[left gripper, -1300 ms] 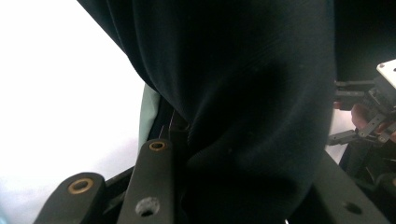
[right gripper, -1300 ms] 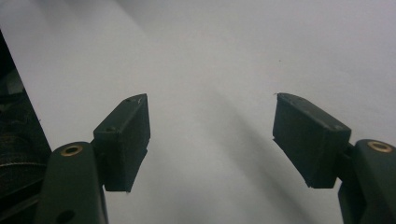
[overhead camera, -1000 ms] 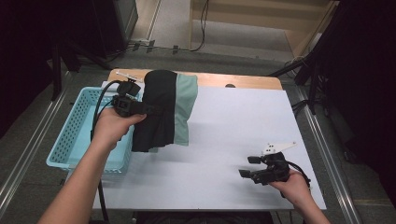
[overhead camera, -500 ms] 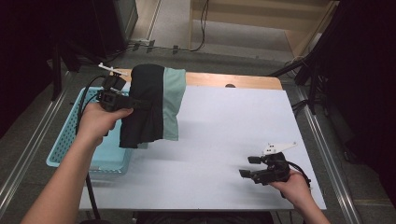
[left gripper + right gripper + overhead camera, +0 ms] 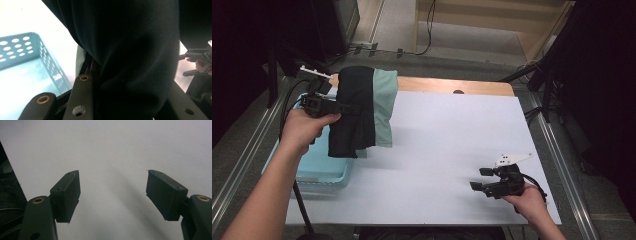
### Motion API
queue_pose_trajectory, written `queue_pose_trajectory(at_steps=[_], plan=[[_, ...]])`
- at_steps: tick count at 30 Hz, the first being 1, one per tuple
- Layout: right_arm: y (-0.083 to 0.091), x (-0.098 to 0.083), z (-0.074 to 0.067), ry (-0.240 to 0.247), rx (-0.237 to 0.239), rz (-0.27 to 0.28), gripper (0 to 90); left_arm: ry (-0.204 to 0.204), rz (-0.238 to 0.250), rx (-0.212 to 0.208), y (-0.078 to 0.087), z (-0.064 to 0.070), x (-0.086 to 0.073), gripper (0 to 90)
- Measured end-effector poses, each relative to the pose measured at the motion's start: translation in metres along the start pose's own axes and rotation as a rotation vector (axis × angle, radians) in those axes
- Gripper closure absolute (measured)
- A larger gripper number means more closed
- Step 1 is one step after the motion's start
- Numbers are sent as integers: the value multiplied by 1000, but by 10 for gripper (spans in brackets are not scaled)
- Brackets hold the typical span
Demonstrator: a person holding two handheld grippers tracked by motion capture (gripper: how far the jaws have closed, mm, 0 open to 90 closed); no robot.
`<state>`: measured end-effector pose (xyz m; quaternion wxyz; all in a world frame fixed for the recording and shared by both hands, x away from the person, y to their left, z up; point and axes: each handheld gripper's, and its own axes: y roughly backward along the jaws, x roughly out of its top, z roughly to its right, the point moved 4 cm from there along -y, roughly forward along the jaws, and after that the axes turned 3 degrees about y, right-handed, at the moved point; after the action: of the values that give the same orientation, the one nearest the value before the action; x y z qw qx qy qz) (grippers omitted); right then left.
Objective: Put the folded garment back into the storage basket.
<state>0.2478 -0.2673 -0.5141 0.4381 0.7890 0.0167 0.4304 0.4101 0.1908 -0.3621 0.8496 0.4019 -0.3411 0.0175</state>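
A folded garment, black with a mint-green part, hangs in the air at the table's left side, partly over the turquoise basket. My left gripper is shut on its black fold; up close the dark cloth bunches between the jaws and hides the fingertips. The basket's perforated wall shows below it. My right gripper rests low over the white table near the front right, open, its black pads wide apart with nothing between them.
The white table top has a wooden strip along its far edge. Metal rails run along both table sides. Cables and dark stands sit on the floor beyond. The right gripper is seen far off in the left gripper view.
My left gripper has carried the garment leftward and a little away, from over the table to partly above the basket. The right gripper has stayed in place, open.
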Motion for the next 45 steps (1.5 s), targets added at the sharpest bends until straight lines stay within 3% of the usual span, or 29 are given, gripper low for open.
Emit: queue_pose_trajectory(at_steps=[10,34,45], plan=[[-3,-1,-1,3,-2,-17,261,-11,12,22,9,-14,-10,677],[-1,-1,1,-2,-4,-9,261,49,32,43,24,-57,-42,676],[-1,-1,0,-4,-5,-13,261,60,16,46,22,-78,-59,675]])
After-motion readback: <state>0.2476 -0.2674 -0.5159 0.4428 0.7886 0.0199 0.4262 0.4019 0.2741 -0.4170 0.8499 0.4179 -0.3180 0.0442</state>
